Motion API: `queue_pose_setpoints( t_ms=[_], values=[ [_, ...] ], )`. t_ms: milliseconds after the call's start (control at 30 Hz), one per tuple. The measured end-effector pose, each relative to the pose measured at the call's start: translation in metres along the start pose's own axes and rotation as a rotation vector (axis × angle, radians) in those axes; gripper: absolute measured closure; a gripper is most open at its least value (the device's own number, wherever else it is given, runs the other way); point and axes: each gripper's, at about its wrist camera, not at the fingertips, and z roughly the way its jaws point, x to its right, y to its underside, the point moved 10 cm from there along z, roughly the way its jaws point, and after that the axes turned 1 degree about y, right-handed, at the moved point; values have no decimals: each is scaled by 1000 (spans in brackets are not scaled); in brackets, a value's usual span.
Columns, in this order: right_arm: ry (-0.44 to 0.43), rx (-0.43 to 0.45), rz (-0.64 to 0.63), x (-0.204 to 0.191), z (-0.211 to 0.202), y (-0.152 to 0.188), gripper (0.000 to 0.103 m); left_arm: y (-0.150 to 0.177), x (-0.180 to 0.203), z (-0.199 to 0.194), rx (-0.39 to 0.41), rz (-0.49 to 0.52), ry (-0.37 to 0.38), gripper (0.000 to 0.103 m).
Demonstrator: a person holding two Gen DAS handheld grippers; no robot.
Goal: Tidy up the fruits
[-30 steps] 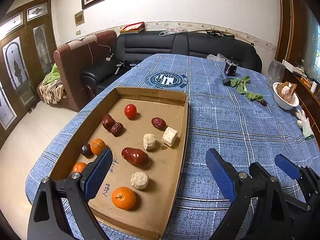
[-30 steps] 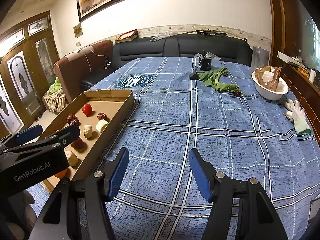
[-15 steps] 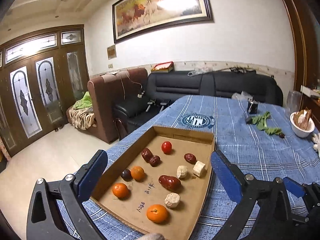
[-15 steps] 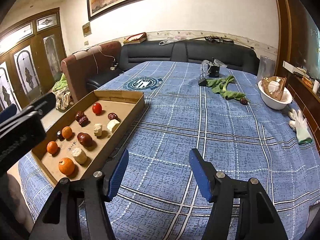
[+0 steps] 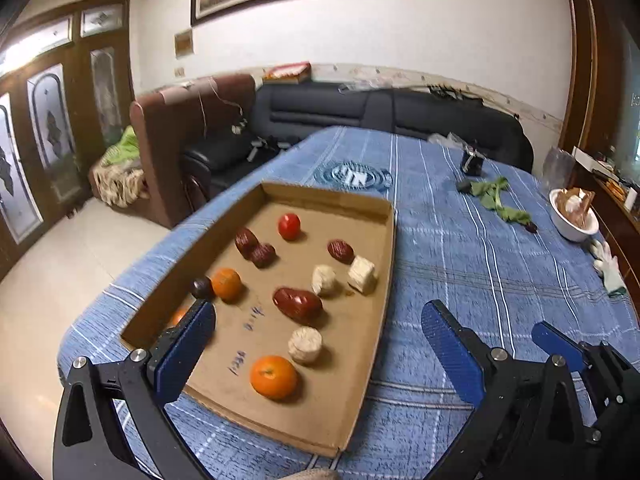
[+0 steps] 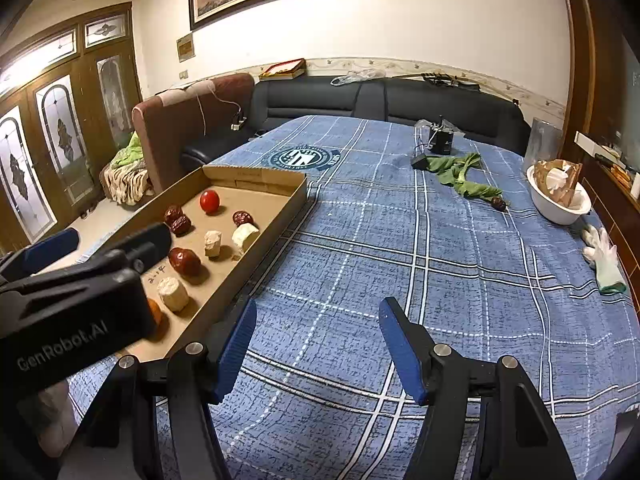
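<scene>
Since half a second ago the wide-open, empty left gripper (image 5: pixel 318 330) has been lowered over the fruits in the cardboard tray (image 5: pixel 382 256) at frame centre, so a pick seems imminent, while the open, empty right gripper (image 6: pixel 314 340) is held over bare cloth.

Fruits (image 5: pixel 273 376) in tray (image 5: pixel 384 248), tray on table (image 5: pixel 460 248).

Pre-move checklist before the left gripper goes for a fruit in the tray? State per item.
1. left gripper open, empty: ok.
2. right gripper open, over bare tablecloth: ok.
3. nearest orange unobstructed, apart from the white chunk: ok.
4. cardboard tray flat on the table: ok.
5. Small orange behind the left finger: mostly hidden, cannot tell.
6. Sorting destination: cannot tell.
</scene>
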Motion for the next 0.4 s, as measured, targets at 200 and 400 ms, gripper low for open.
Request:
queue_pose_setpoints(
  t_ms=[200,400],
  values=[
    [9,-3,0,3,0,1,34,4,2,2,-14,7,0,0],
    [-10,-18,4,3,-1,5,33,2,10,5,-23,31,-1,0]
  ],
)
